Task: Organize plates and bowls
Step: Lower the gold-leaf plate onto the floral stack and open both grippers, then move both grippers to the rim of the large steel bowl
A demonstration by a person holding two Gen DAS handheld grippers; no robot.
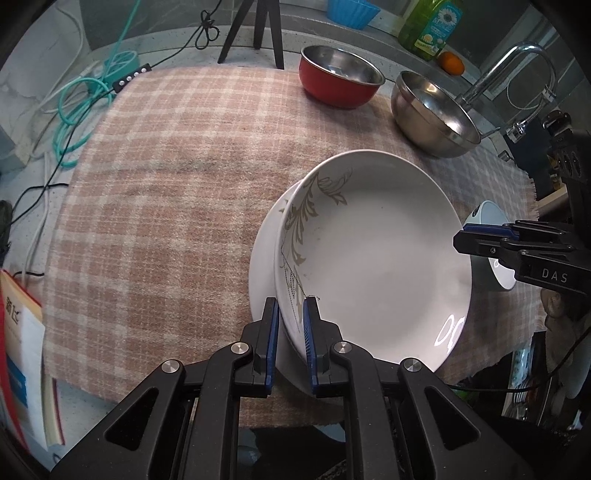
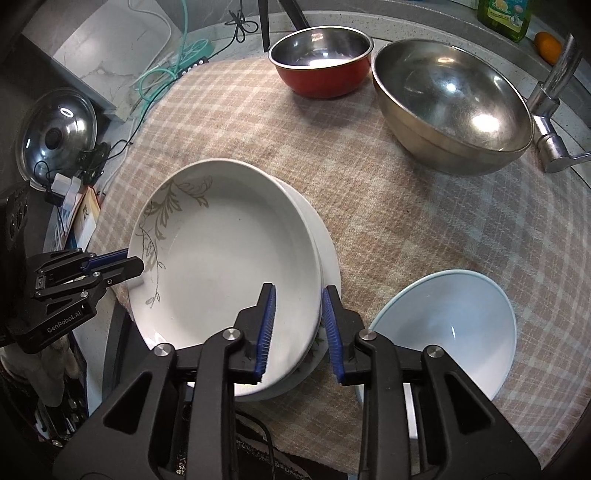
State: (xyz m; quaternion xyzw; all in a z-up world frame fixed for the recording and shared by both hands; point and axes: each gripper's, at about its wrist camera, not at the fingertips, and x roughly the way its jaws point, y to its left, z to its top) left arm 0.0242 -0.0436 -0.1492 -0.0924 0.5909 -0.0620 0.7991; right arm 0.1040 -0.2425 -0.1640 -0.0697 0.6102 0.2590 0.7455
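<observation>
A white deep plate with a grey leaf pattern [image 1: 373,258] [image 2: 221,258] lies on top of a second white plate [image 1: 264,258] [image 2: 328,254] on the checked cloth. My left gripper [image 1: 291,314] is shut on the patterned plate's rim, one finger inside, one outside. My right gripper [image 2: 298,310] straddles the opposite rim of the stack with its jaws apart. The right gripper shows at the right edge of the left wrist view [image 1: 476,240]. A pale blue bowl [image 2: 454,332] stands right of the plates. A red bowl [image 2: 321,59] [image 1: 341,75] and a large steel bowl [image 2: 454,103] [image 1: 434,114] stand at the far side.
The checked cloth [image 1: 166,184] covers the counter. A faucet [image 2: 550,110] and sink are at the far right, with a green bottle [image 1: 430,26] and an orange [image 1: 452,62]. Cables and a power strip [image 1: 131,75] lie at the far left. A pot lid [image 2: 55,133] and a book [image 1: 18,354] sit left.
</observation>
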